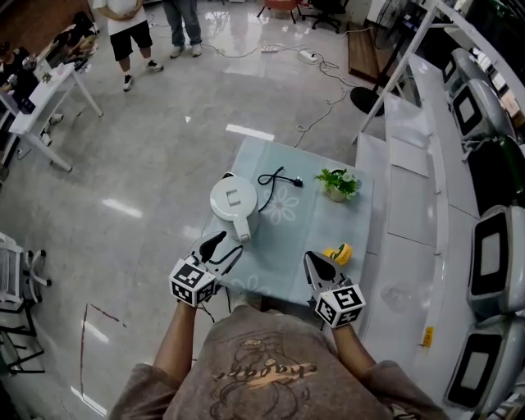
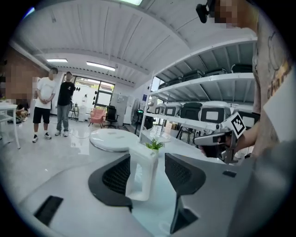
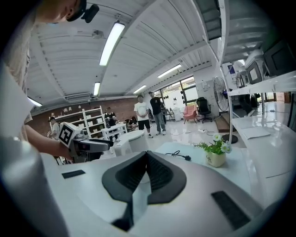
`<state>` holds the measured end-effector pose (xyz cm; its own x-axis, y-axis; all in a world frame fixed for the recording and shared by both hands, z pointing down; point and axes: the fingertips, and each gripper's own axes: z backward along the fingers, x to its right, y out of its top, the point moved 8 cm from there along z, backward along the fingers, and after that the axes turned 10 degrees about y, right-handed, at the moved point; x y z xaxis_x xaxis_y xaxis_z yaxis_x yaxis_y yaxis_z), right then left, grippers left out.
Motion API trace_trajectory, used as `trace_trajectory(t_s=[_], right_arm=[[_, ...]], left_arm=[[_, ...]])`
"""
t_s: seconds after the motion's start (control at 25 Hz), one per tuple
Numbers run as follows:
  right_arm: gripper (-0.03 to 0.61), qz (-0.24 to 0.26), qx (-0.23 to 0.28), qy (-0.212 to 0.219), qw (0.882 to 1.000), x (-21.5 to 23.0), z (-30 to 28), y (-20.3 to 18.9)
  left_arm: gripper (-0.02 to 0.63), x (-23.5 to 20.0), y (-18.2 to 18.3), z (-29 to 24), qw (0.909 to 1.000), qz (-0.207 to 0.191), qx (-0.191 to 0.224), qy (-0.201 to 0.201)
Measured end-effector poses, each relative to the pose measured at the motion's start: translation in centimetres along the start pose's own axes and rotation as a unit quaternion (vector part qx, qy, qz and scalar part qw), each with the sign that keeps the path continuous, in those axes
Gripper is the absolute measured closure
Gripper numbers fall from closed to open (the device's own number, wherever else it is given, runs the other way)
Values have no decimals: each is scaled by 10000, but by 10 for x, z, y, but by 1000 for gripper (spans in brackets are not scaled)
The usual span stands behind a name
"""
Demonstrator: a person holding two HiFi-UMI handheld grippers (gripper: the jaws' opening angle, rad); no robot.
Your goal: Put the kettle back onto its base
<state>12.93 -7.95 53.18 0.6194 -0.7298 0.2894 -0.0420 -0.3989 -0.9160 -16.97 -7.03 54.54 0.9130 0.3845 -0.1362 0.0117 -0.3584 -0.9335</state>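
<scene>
The white kettle [image 1: 233, 201] stands on the left part of the small glass-topped table [image 1: 320, 225]; its round lid [image 2: 112, 139] faces up. No separate base shows; a black cord [image 1: 277, 176] with a plug lies beside the kettle. My left gripper [image 1: 225, 247] is open at the kettle's near side. In the left gripper view the white handle [image 2: 140, 178] stands between the jaws [image 2: 147, 169], with a gap on its right side. My right gripper [image 1: 313, 262] hovers over the table's near right edge; its jaws [image 3: 147, 159] are shut on nothing.
A small potted plant [image 1: 338, 182] sits at the table's far right and a yellow object [image 1: 338, 253] near its right edge. White shelves with grey cases [image 1: 492, 254] run along the right. Two people [image 1: 131, 25] stand far back; a white desk [image 1: 37, 102] is at the left.
</scene>
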Motion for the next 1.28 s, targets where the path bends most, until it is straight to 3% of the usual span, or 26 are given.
trace_trajectory(t_s=[0.48,0.64,0.8,1.28], right_arm=[[578,176,355,112,9991,0,-3,25],[578,202,410,64,9989,4,-1,26],[578,218,443,30,9988,6,-1,28],[579,150,467,-47,9988,10,-4,29]], left_arm=[[387,12,50,47,9953,187,780,537],[513,16,53,52,9924,239,924,775],[591,13,46,53,9908,281,866,1001],[592,9,44,42,9895,347,924,1055]])
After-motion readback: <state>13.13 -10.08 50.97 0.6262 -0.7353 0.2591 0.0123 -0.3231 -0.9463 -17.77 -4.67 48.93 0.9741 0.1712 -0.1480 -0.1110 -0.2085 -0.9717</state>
